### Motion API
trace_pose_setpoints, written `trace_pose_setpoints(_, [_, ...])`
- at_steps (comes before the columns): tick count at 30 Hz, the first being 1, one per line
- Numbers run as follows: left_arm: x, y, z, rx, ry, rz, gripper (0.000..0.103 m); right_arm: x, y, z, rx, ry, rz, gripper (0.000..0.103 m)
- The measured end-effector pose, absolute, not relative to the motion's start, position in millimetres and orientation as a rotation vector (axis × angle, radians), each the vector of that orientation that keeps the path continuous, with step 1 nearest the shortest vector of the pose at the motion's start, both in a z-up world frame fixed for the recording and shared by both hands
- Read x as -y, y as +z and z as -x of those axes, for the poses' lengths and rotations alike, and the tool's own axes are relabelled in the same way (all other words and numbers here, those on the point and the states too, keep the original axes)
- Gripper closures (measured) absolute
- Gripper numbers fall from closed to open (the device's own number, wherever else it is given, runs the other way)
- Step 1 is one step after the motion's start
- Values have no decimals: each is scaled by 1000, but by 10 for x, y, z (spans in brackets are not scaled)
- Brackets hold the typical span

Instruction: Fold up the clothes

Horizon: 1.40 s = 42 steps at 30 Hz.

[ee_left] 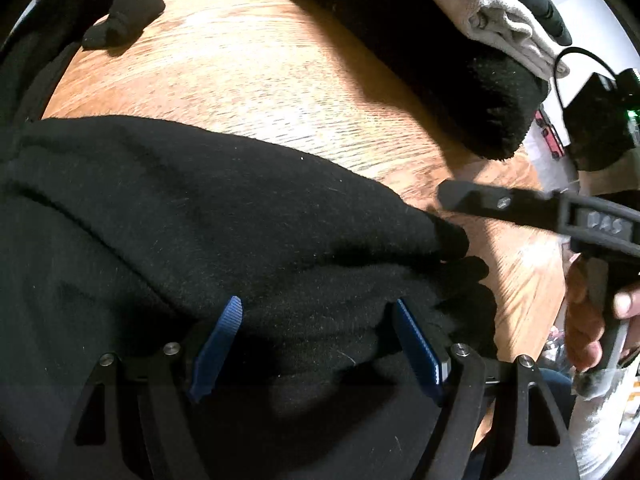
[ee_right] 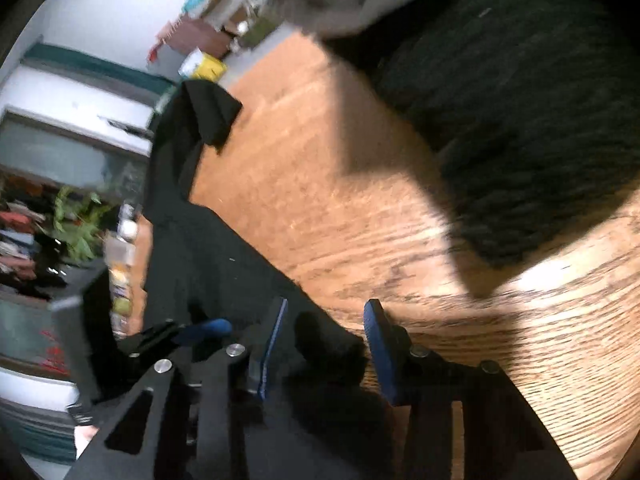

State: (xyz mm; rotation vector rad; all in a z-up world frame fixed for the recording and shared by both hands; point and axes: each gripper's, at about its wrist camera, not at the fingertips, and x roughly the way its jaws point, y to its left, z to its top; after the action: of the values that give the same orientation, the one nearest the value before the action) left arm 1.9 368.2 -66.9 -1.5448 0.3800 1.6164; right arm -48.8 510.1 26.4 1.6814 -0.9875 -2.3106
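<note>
Now | black garment (ee_left: 200,216) edge between right gripper (ee_right: 328,344) fingers (ee_right: 378,344)

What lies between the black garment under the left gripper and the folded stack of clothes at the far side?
Only bare wooden table, best seen in the left wrist view: sunlit tabletop separates the black garment from the folded stack. Nothing rests on that stretch.

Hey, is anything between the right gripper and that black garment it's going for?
Nothing visible. The right gripper already straddles a bunched corner of the black garment at its edge on the wooden table, with no other item between.
</note>
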Motion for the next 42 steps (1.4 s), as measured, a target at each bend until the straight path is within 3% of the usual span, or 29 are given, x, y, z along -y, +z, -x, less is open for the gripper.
trace_pose_setpoints(5, [-3548, -598, 6, -362, 1602, 1515, 25, -4873, 415, 532, 758, -2426, -1683, 63])
trace_pose_setpoints(13, [-3160, -487, -244, -363, 1594, 1492, 24, -4631, 284, 664, 647, -2365, -1694, 74])
trace_pose_setpoints(16, [-3243, -729, -221, -364, 1593, 1493, 24, -4461, 267, 757, 570, -2352, -1690, 78])
trace_pose_setpoints(20, [-3201, -684, -182, -313, 1582, 1506, 24, -4177, 302, 773, 428, -2308, -1643, 79])
trace_pose_setpoints(26, [-2954, -385, -90, -158, 1575, 1455, 24, -4101, 487, 628, 374, -2314, -1504, 79])
trace_pose_setpoints(29, [-2930, -413, 45, -174, 1663, 1515, 24, -4213, 426, 629, 420, -2338, -1545, 79])
trace_pose_setpoints(33, [-2836, -723, 90, -326, 1671, 1694, 23, -4323, 314, 711, 314, -2494, -1648, 79])
trace_pose_setpoints(42, [-2553, -692, 8, -212, 1627, 1605, 21, -4026, 235, 651, 40, -2534, -1644, 81])
